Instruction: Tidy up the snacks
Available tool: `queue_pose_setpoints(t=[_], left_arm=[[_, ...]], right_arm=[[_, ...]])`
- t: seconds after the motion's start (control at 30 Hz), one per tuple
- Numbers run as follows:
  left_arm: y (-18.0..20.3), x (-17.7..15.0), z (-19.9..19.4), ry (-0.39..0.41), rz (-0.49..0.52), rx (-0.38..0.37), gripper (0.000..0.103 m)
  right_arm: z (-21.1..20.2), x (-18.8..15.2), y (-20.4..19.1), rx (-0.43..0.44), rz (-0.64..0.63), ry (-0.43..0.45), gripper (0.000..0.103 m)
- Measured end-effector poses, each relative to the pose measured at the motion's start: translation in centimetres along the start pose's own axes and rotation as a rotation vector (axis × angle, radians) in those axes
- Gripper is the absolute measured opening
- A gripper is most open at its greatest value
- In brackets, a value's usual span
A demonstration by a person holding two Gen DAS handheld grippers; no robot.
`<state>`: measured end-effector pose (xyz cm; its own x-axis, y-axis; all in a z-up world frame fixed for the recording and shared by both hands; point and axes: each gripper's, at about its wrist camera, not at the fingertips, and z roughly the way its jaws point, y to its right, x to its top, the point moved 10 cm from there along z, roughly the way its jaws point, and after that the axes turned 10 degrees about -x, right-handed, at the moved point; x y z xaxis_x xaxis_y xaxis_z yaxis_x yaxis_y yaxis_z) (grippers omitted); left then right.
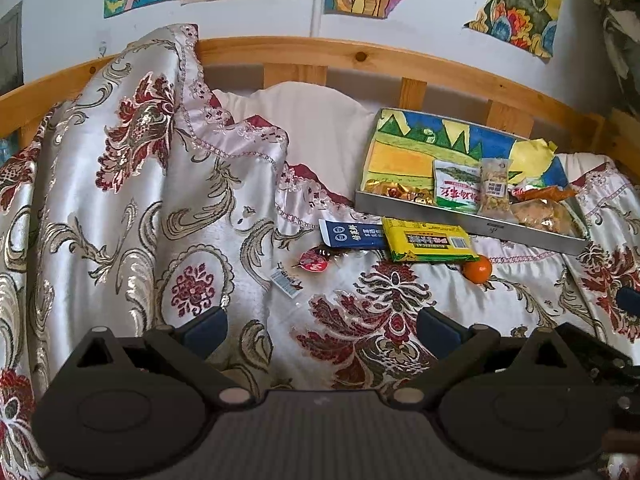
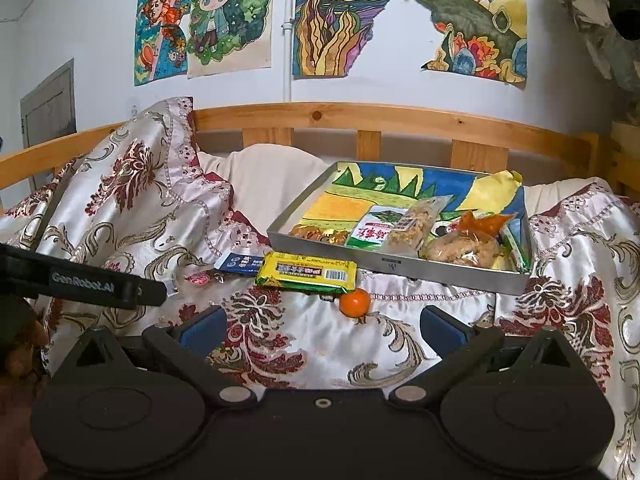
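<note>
Snacks were partly sorted. Inside the shallow metal tray (image 2: 440, 270), which was lined with a bright crayon drawing, lay a cluster of gold-foil sweets (image 2: 318, 235), a green-and-white packet (image 2: 370, 236), a clear sachet of pale crumbly pieces (image 2: 412, 226), a clear bag of round biscuits (image 2: 464, 250) and an orange wrapper (image 2: 482, 222). A green stick-shaped pack seemed to lean against the tray's right wall, though the view there was too cramped to be sure.

Four or five things were left on the satin bedspread (image 1: 120, 200) just in front of the tray: a flat yellow packet (image 2: 308, 272) with a barcode, its far edge tucked near the tray wall; a dark blue packet (image 1: 352, 234) touching it on the left; a small red foil sweet (image 1: 314, 261); a little clear sachet (image 1: 286, 282); and a small orange fruit (image 2: 355, 303), smooth and round, just beside the yellow packet's corner.

My judgement was that the job stood roughly half done, with the loose items waiting.

The bedspread was glossy and slippery-looking, woven with red flowers and gold scrolls, and rumpled into folds. The packets looked crinkly and thin; the fruit could roll.

The left gripper (image 1: 322, 326) hung over the bedspread with jaws wide apart and empty. The right gripper (image 2: 322, 326) did likewise, its blue pads (image 2: 202, 328) spread, nearest the fruit.
</note>
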<state>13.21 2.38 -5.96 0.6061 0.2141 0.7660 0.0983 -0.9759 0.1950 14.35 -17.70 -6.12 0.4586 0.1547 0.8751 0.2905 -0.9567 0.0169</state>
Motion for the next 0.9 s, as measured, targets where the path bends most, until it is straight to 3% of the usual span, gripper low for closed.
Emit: queue_pose_setpoints(t=[0.63, 0.9], left_arm=[[-0.5, 2.1, 3.7, -0.063, 0.046, 0.035, 0.102], [0.0, 3.4, 5.4, -0.054, 0.121, -0.011, 0.102]], right_arm=[[4.7, 1.7, 1.0, 0.034, 0.019, -0.062, 0.102], [9.2, 1.9, 0.8, 0.044, -0.024, -0.053, 0.102]])
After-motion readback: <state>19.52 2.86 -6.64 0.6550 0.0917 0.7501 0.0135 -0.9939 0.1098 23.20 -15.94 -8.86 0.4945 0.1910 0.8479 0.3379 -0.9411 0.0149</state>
